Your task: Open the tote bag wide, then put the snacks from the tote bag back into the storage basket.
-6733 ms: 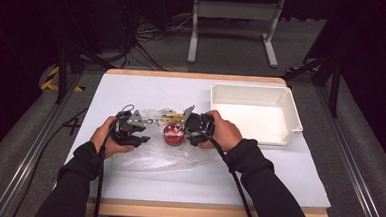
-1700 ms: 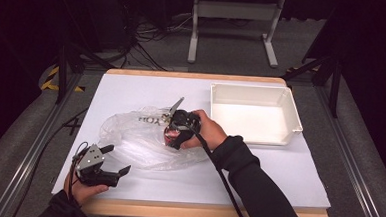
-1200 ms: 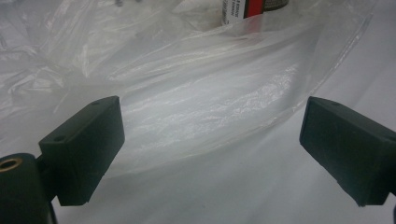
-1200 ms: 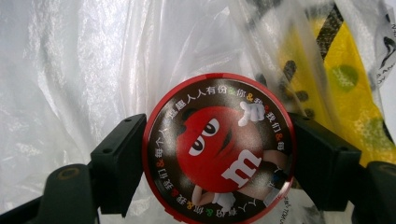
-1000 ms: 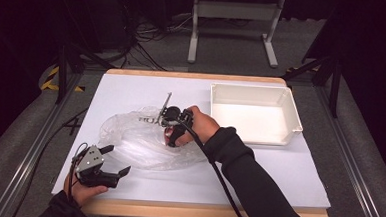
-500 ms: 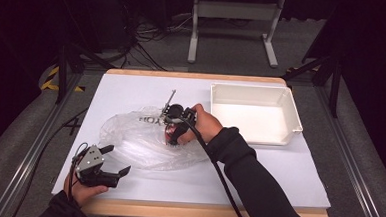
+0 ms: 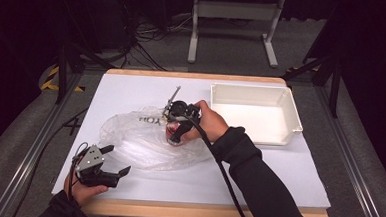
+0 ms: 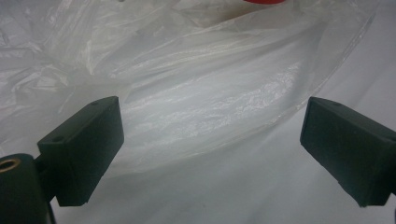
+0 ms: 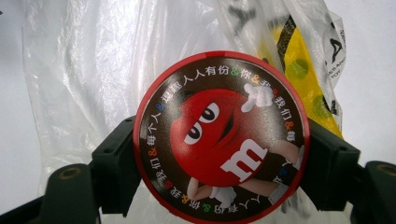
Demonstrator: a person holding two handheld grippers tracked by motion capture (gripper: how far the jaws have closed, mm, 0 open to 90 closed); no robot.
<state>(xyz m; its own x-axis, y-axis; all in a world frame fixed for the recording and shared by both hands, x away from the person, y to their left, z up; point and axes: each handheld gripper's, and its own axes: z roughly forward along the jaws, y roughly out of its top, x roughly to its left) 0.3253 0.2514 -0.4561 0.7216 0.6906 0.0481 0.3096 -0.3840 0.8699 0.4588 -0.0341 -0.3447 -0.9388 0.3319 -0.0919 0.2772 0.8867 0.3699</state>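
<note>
Right tongs raised slightly since earlier frame, clamped on round red candy tin above clear plastic bag. Left tongs apart, worktop 7 o'clock corner.

Round red candy tin, gripped above bag

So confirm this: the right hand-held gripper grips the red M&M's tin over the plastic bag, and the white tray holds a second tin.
Wrong on the tray: the high view shows the white tray with nothing in it. The right hand-held gripper does grip the red tin over the plastic bag.
</note>
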